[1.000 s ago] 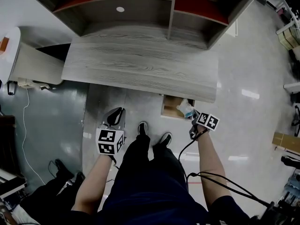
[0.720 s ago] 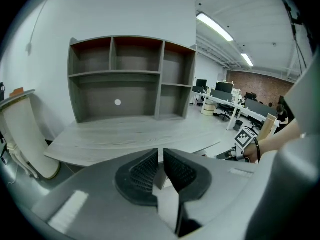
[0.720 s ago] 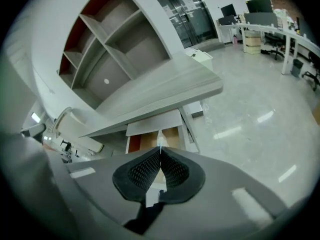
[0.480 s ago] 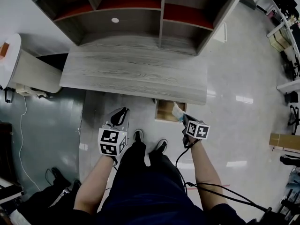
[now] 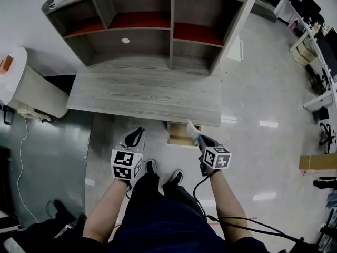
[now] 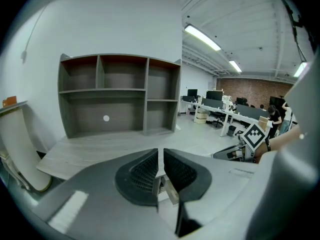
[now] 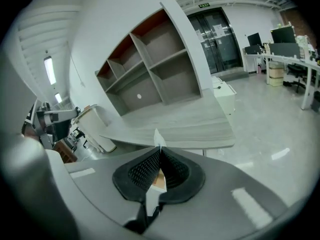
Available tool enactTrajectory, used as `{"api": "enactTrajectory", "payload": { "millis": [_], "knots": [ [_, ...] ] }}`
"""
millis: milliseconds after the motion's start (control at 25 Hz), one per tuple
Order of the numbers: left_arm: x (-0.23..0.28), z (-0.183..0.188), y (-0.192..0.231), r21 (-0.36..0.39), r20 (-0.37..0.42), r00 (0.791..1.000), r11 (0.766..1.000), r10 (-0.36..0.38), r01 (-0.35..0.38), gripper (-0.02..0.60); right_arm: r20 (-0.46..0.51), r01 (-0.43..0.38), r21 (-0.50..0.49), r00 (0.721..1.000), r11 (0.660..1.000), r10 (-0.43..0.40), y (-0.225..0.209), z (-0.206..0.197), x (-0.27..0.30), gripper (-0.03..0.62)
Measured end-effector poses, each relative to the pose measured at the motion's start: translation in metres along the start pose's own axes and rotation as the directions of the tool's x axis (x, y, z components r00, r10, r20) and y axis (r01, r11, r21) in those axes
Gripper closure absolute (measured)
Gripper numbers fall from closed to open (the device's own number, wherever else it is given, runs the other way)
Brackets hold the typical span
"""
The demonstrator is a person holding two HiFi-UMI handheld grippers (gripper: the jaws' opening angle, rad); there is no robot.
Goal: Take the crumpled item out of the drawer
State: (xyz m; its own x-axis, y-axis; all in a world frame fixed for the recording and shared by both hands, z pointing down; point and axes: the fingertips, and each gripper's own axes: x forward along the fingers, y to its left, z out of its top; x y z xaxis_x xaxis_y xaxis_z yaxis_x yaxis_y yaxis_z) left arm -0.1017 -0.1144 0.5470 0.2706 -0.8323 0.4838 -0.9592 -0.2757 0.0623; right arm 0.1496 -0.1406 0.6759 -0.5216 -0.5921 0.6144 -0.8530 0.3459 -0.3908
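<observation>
A pale glossy floor [image 5: 263,88] fills the head view. At the upper centre stands a grey wooden shelf unit [image 5: 152,30] with 2 red-lined upper compartments. It sits at the back of a grey wood-grain desk [image 5: 142,96] that crosses the middle of the frame. The person's dark trousers [image 5: 158,215] and 2 bare forearms take up the bottom centre.

Under the desk's near edge, just right of centre, a small light-wood drawer [image 5: 178,136] is pulled open.

The left gripper [image 5: 138,133] hangs left of the drawer and apart from it. In the left gripper view its 2 ribbed black pads [image 6: 145,171] are drawn in to a thin slit with nothing between them.

The right gripper [image 5: 199,139] is at the drawer's right edge in the picture, with its marker cube just below. Its pads are pressed together on the crumpled item [image 5: 191,127] — a pale, thin scrap. In the right gripper view the scrap's pointed end [image 7: 158,137] pokes up past the jaw tips, against the desk's edge. The item is clamped in those jaws and is not lying in the drawer.
</observation>
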Motion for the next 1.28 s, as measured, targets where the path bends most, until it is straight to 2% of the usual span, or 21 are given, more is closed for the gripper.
{"api": "enactTrajectory", "payload": {
  "millis": [240, 480, 720, 960, 1280],
  "knots": [
    [-0.006, 0.029, -0.014, 0.023, 0.058, 0.998, 1.0, -0.004, 0.002, 0.546, 0.126, -0.046, -0.115, 0.99, 0.992, 0.06, 0.035, 0.061, -0.032, 0.586],
    [-0.011, 0.067, -0.024, 0.044, 0.131, 0.991, 0.999, -0.008, 0.002, 0.546, 0.242, -0.068, -0.2, 0.963, 0.978, 0.116, 0.064, 0.119, -0.063, 0.586],
    [-0.009, 0.092, -0.028, 0.044, 0.182, 0.983, 0.999, -0.012, 0.004, 0.546, 0.296, -0.055, -0.265, 0.946, 0.963, 0.135, 0.078, 0.153, -0.073, 0.586],
    [0.005, 0.096, -0.02, 0.045, 0.179, 0.983, 0.999, -0.035, 0.028, 0.546, 0.297, 0.012, -0.283, 0.952, 0.959, 0.076, 0.067, 0.172, -0.052, 0.586],
    [0.035, 0.087, 0.018, 0.043, 0.126, 0.99, 0.997, -0.066, 0.061, 0.546, 0.26, 0.146, -0.288, 0.963, 0.946, -0.069, 0.04, 0.175, -0.006, 0.586]
  ]
}}
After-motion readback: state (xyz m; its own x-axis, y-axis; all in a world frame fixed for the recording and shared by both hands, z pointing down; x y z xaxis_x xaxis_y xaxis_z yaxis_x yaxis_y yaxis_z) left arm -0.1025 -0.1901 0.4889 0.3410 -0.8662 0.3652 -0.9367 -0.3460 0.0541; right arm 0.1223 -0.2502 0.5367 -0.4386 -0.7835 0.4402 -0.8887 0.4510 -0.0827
